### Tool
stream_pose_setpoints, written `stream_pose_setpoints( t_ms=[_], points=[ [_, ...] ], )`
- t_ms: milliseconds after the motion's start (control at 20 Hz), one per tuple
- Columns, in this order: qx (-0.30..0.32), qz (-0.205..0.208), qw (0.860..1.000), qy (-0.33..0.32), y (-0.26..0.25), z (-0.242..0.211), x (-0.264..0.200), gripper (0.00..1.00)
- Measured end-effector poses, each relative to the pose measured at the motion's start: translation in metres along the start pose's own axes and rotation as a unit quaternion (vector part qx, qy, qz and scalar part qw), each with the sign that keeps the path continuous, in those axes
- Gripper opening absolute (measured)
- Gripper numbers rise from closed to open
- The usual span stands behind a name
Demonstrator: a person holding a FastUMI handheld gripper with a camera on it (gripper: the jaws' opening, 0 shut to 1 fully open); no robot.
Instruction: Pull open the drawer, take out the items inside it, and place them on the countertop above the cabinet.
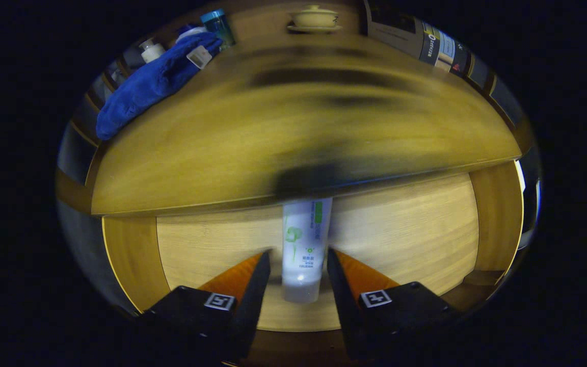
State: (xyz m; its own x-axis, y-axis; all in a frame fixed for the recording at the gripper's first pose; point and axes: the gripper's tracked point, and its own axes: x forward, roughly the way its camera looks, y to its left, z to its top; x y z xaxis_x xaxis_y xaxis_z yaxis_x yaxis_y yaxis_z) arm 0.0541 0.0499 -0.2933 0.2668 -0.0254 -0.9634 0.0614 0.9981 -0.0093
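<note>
Tool [297, 262] sits low over the open drawer [400, 239], fingers [252, 290] spread, one on each side of a white tube [303, 244]. Tube lies lengthwise between the fingers, cap end nearest, far end reaching under the desk's front edge. Small gaps show between the tube and each finger, so it looks bracketed, not pinched; cannot tell for sure whether either finger touches it.

Tube is white with green print and a translucent cap, resting on the drawer's pale wood bottom. Drawer bottom spreads out to both sides of the tool, with darker wood side walls left and right.

Just beyond the fingertips, the desk [375, 127] edge crosses above the drawer; a dark smudge of shadow sits on that edge right over the tube's far end. Desk surface is motion-blurred, yellowish wood.

Farther off, left of the tool line, a blue cloth [145, 86] lies on the desk near its left edge, a white tag on it. Beyond the cloth stand a white pump bottle [151, 50] and a teal-lidded jar [218, 25], close together. Straight ahead at the far side sits a lidded beige cup on a saucer [314, 19]. Far right, upright box or book spines [436, 48] stand at the back.
</note>
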Motion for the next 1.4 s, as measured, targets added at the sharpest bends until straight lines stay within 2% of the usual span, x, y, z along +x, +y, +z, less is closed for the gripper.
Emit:
stream_pose_setpoints(
  t_ms=[100,300,400,500,600,750,800,900,1150,1400],
  points=[
    [0.006,0.01,1.0,0.001,-0.001,-0.003,-0.003,0.56],
    [0.007,0.006,0.999,-0.039,-0.017,-0.004,-0.03,0.52],
    [0.012,0.016,0.998,-0.053,-0.024,-0.005,-0.05,0.46],
    [0.008,0.018,0.998,-0.061,-0.023,-0.016,-0.054,0.46],
    [0.008,0.028,0.997,-0.065,-0.037,-0.024,-0.086,0.46],
    [-0.004,0.027,0.996,-0.083,-0.05,-0.03,-0.11,0.46],
    [0.004,0.027,0.995,-0.094,-0.055,-0.027,-0.116,0.46],
    [0.005,0.024,0.994,-0.106,-0.065,-0.027,-0.13,0.39],
    [-0.003,0.045,0.989,-0.141,-0.069,-0.025,-0.177,0.38],
    [-0.023,0.048,0.979,-0.195,-0.067,-0.009,-0.227,0.38]
  ],
)
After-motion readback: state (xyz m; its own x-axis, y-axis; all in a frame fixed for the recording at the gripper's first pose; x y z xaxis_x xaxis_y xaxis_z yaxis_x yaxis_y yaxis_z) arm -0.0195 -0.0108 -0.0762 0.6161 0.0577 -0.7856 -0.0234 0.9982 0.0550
